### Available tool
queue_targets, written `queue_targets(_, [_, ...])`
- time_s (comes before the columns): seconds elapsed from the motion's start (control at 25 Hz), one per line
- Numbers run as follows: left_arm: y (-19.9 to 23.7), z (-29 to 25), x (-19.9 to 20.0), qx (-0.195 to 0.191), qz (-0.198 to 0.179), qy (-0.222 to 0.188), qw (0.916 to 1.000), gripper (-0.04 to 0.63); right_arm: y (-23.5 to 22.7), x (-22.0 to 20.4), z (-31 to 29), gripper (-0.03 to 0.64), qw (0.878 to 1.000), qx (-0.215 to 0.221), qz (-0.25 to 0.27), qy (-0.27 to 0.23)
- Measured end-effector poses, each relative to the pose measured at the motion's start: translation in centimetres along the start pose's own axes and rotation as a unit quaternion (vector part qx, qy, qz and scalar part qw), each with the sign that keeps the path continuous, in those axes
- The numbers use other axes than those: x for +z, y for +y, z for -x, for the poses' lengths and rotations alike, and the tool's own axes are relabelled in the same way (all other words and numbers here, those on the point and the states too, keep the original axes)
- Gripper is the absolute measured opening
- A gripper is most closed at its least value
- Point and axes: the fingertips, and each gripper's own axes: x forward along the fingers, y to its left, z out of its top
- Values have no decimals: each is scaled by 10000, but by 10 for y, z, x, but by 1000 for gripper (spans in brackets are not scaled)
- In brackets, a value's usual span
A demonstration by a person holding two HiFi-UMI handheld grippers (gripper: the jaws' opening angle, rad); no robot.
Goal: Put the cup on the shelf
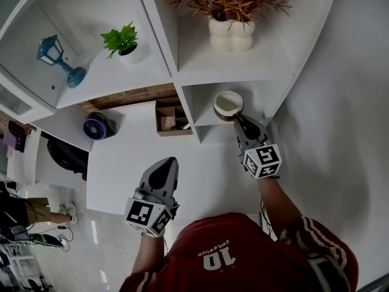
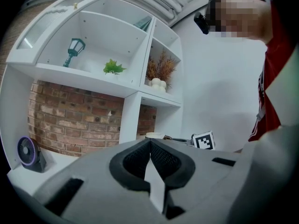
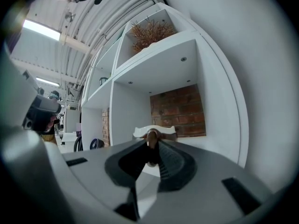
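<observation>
A cream cup [image 1: 228, 104] with a brown handle is inside the lower right compartment of the white shelf unit [image 1: 270, 96]. My right gripper [image 1: 240, 122] reaches into that compartment and is shut on the cup's handle. In the right gripper view the cup [image 3: 154, 131] shows just past the jaws, with the handle pinched between them and the compartment's brick back [image 3: 177, 108] behind. I cannot tell whether the cup rests on the shelf floor. My left gripper [image 1: 165, 168] hangs shut and empty over the white table [image 1: 115, 163]; in its own view the left gripper [image 2: 150, 144] has its jaws meeting at the tip.
A dried orange plant in a white vase [image 1: 231, 32] stands on the shelf above the cup. A small green plant [image 1: 124, 44] and a blue lantern [image 1: 58, 59] stand on the upper left shelf. A purple fan [image 1: 97, 126] and a cardboard box [image 1: 170, 117] sit at the table's back. A white wall [image 1: 340, 114] closes the right.
</observation>
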Motion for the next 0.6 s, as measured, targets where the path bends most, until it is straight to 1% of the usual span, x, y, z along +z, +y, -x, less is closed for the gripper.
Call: queue_targets(0.6, [1, 11, 0, 163, 50, 6, 9999, 2, -2, -15, -12, 61, 9993, -92, 220, 291])
